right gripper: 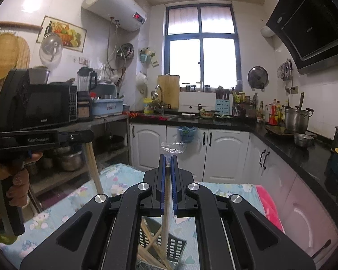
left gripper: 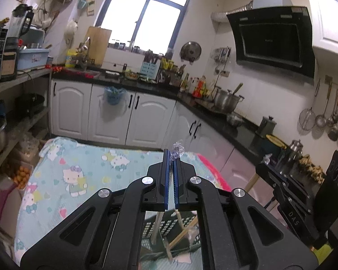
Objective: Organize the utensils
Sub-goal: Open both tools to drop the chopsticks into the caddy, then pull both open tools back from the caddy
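Left wrist view: the left tongs [left gripper: 171, 157] are clamped on wrapped chopsticks [left gripper: 176, 151], whose clear wrapper sticks out past the tips, above the cartoon-print cloth [left gripper: 78, 168]; a black slotted basket [left gripper: 169, 227] shows below. Right wrist view: the right tongs [right gripper: 168, 159] are clamped on another wrapped pair [right gripper: 167, 193], upright over the basket [right gripper: 173, 245] holding loose chopsticks.

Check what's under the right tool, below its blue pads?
Under the right tool, a black slotted plastic basket sits on the cartoon-print cloth, holding wrapped wooden chopsticks. The tool's frame covers the rest of the basket, so its full contents can't be seen.
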Demonstrator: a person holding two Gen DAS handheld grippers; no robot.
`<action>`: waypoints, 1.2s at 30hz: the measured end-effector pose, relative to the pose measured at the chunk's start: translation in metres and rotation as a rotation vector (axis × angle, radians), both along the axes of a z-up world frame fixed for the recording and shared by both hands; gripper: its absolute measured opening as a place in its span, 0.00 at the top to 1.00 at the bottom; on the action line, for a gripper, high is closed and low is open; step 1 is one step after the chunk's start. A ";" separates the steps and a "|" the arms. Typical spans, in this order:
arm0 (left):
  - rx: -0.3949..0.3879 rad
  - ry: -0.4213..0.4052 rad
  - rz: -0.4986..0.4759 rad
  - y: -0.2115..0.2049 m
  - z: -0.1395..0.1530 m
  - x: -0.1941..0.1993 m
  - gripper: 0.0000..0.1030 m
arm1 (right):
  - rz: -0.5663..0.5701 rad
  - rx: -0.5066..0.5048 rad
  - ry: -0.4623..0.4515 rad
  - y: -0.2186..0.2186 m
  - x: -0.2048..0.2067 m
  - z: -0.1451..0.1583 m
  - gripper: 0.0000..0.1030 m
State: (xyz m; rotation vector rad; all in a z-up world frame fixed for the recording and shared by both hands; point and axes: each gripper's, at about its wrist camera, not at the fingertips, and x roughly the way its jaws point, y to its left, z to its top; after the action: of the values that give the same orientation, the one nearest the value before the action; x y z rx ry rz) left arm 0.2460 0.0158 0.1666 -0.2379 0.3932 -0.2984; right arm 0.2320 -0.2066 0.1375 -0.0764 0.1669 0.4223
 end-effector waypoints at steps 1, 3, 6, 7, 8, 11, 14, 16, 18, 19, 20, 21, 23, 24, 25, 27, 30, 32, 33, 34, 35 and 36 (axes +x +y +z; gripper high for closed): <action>0.001 0.007 -0.001 -0.001 -0.004 0.001 0.99 | -0.001 -0.007 0.003 0.002 0.001 -0.004 0.95; 0.002 0.024 -0.004 -0.003 -0.014 0.002 0.99 | -0.007 -0.022 0.010 0.005 0.003 -0.011 0.95; 0.006 0.040 -0.008 -0.003 -0.025 0.004 0.99 | -0.012 -0.028 0.025 0.008 0.006 -0.021 0.95; 0.008 0.046 -0.008 -0.003 -0.028 0.005 0.99 | -0.013 -0.029 0.030 0.009 0.007 -0.024 0.95; 0.009 0.054 -0.010 -0.002 -0.031 0.006 0.99 | -0.015 -0.029 0.043 0.010 0.009 -0.028 0.95; 0.010 0.086 -0.013 -0.001 -0.038 0.008 0.99 | -0.043 -0.036 0.073 0.010 0.012 -0.035 0.76; 0.017 0.110 -0.001 0.002 -0.042 0.006 0.74 | -0.049 -0.006 0.106 0.006 0.012 -0.040 0.59; 0.012 0.117 0.006 0.005 -0.041 0.003 0.59 | -0.056 -0.004 0.117 0.004 0.010 -0.041 0.57; 0.012 0.120 0.020 0.009 -0.039 -0.002 0.46 | -0.059 -0.002 0.127 0.002 0.007 -0.041 0.50; 0.015 0.118 0.037 0.013 -0.037 -0.006 0.35 | -0.055 0.001 0.136 0.001 0.004 -0.041 0.48; 0.013 0.118 0.044 0.015 -0.036 -0.010 0.31 | -0.056 0.002 0.139 0.000 0.002 -0.041 0.45; 0.007 0.117 0.050 0.018 -0.034 -0.013 0.27 | -0.059 0.003 0.142 -0.001 0.000 -0.040 0.42; -0.004 0.114 0.059 0.024 -0.030 -0.020 0.16 | -0.067 0.005 0.152 -0.003 -0.006 -0.039 0.39; -0.006 0.111 0.063 0.027 -0.028 -0.025 0.10 | -0.069 0.007 0.156 -0.004 -0.008 -0.039 0.37; -0.006 0.108 0.073 0.029 -0.026 -0.030 0.10 | -0.070 0.011 0.161 -0.005 -0.012 -0.039 0.36; -0.012 0.106 0.079 0.032 -0.024 -0.037 0.10 | -0.070 0.023 0.166 -0.008 -0.019 -0.037 0.30; -0.018 0.101 0.080 0.034 -0.021 -0.052 0.10 | -0.070 0.050 0.177 -0.014 -0.030 -0.035 0.27; -0.010 0.097 0.081 0.034 -0.021 -0.064 0.10 | -0.067 0.068 0.181 -0.018 -0.038 -0.033 0.25; -0.009 0.098 0.078 0.034 -0.022 -0.067 0.10 | -0.067 0.076 0.184 -0.019 -0.043 -0.033 0.24; -0.008 0.101 0.078 0.033 -0.024 -0.071 0.10 | -0.067 0.080 0.185 -0.021 -0.047 -0.033 0.23; -0.006 0.105 0.079 0.032 -0.027 -0.078 0.10 | -0.066 0.082 0.186 -0.022 -0.051 -0.033 0.22; -0.004 0.109 0.077 0.032 -0.030 -0.083 0.10 | -0.065 0.082 0.187 -0.023 -0.055 -0.034 0.21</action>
State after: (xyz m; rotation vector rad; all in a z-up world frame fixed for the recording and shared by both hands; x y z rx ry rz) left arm 0.1631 0.0476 0.1368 -0.2730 0.4902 -0.2107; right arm 0.1765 -0.2295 0.1039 0.0492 0.3348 0.3704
